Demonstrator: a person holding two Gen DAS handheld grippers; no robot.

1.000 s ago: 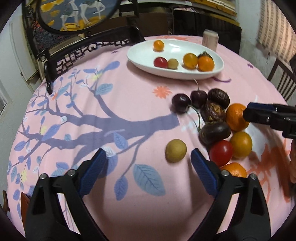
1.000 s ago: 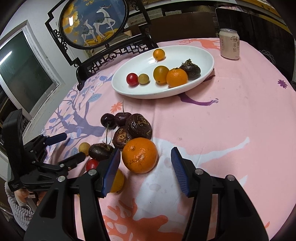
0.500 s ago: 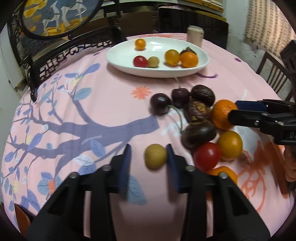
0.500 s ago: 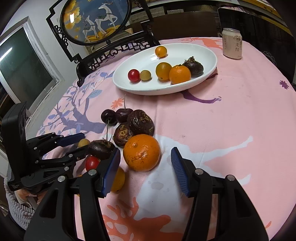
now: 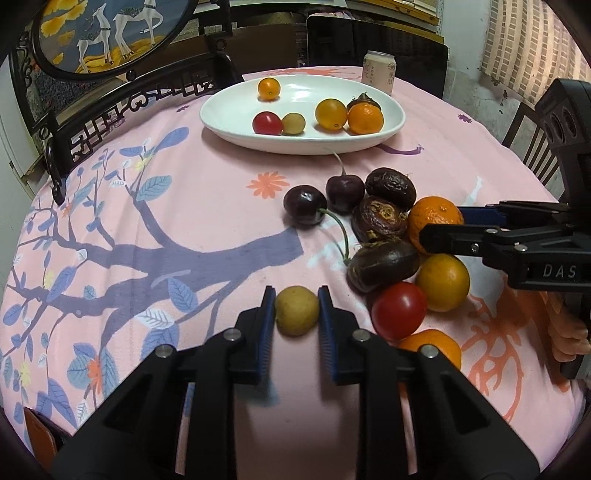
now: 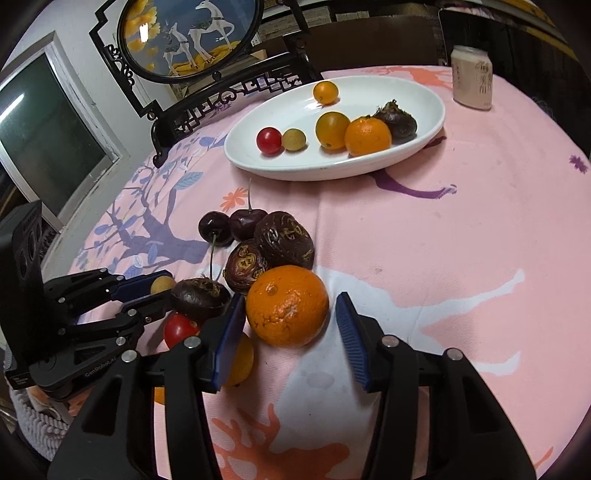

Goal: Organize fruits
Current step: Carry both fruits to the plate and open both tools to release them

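Note:
My left gripper [image 5: 296,310] is shut on a small yellow-brown fruit [image 5: 297,310] resting on the pink tablecloth; it also shows in the right wrist view [image 6: 163,284]. My right gripper [image 6: 290,325] is open around a large orange [image 6: 287,305], its pads just apart from it. Beside these lie two cherries [image 5: 305,205], three dark wrinkled fruits [image 5: 382,264], a red tomato [image 5: 398,310] and a yellow-orange fruit [image 5: 442,282]. A white oval plate [image 5: 236,110] at the far side holds several fruits.
A drink can [image 6: 473,82] stands behind the plate at the right. A dark carved frame with a round deer picture [image 6: 192,33] stands at the table's far left edge. A chair back [image 5: 532,147] is at the right.
My left gripper has moved forward and closed its jaws on the yellow-brown fruit. My right gripper has edged closer around the orange and stays open.

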